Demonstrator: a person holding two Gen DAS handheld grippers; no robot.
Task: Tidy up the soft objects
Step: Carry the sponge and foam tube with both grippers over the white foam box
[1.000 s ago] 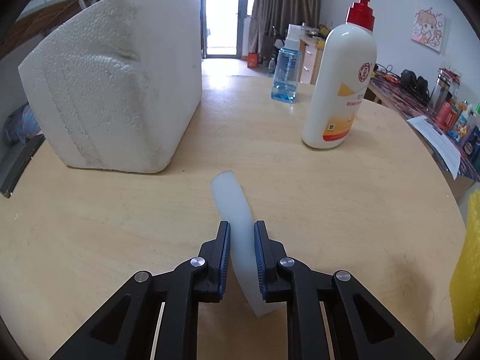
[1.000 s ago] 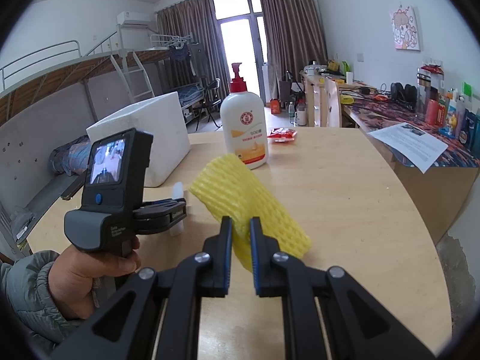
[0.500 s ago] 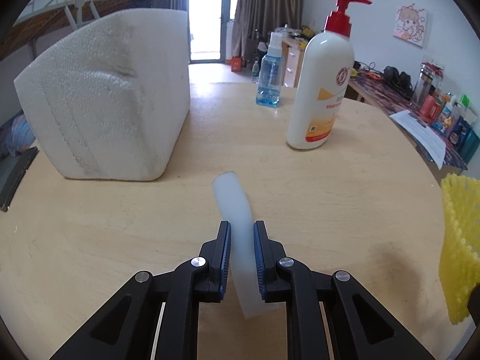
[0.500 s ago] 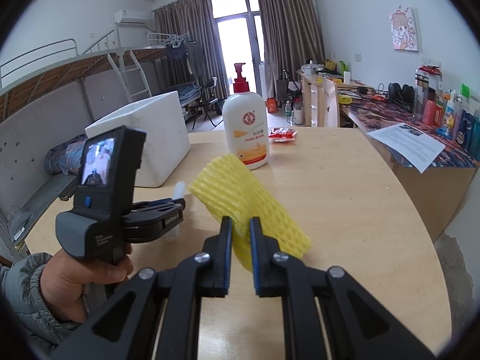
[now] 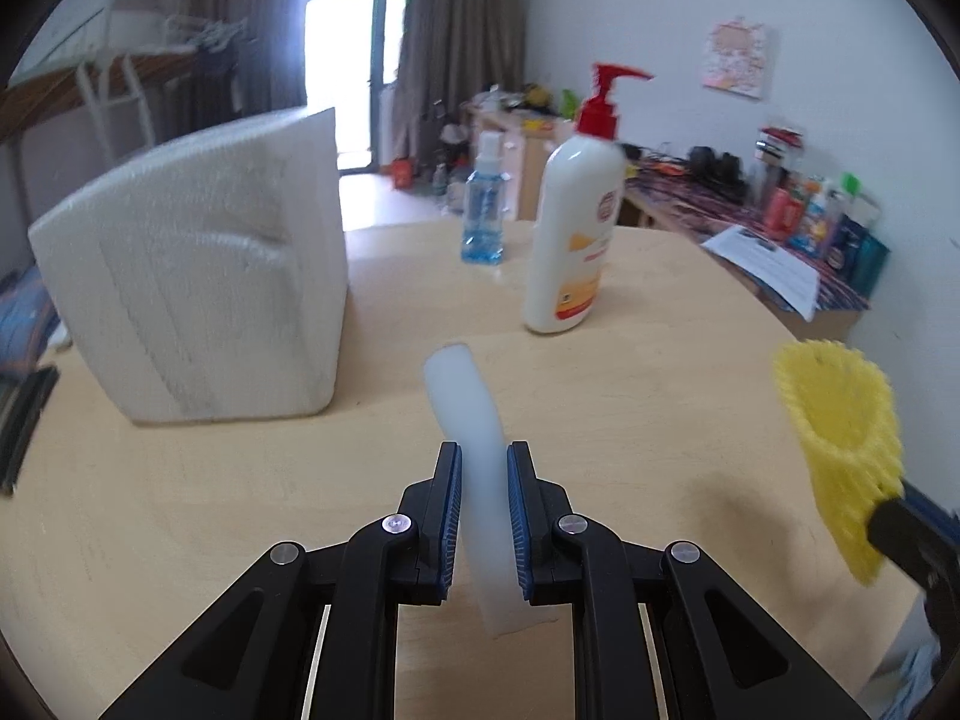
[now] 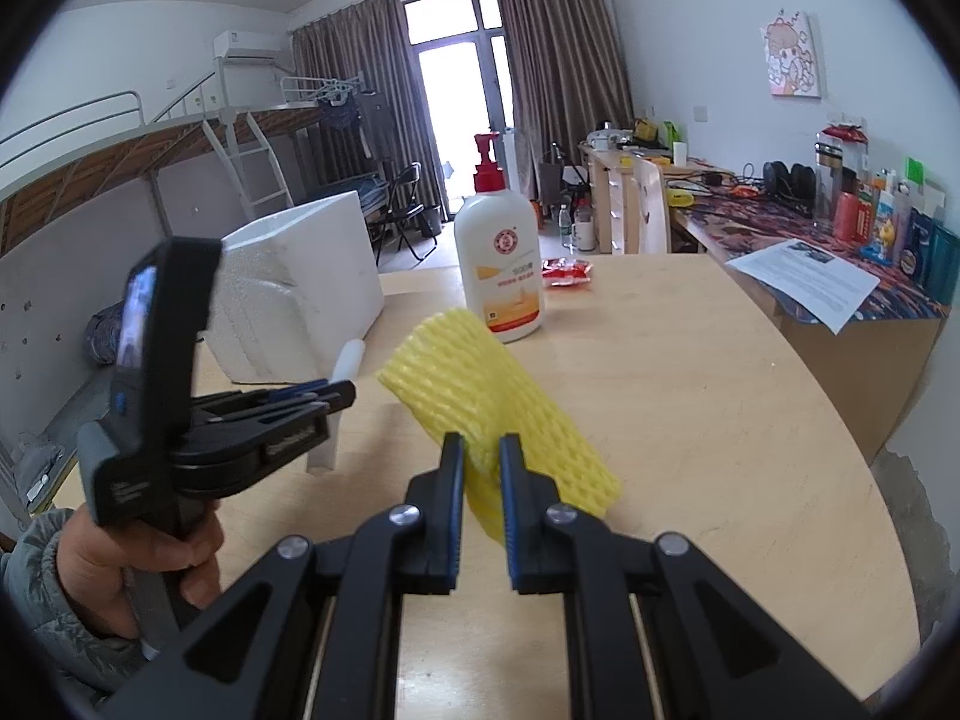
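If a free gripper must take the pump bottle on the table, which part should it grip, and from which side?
Probably the neck just under the red pump of the pump bottle, approached level from the open table side at the right in the right wrist view. The bottle stands upright, its body looks wide and smooth, and the foam box crowds the other side.

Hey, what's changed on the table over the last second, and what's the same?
The left gripper has lifted and rolled with its white foam strip, and the yellow foam net has come further into its view from the right. Nothing was taken or released. The right gripper stays shut on the net; the foam box and lotion bottle haven't moved.
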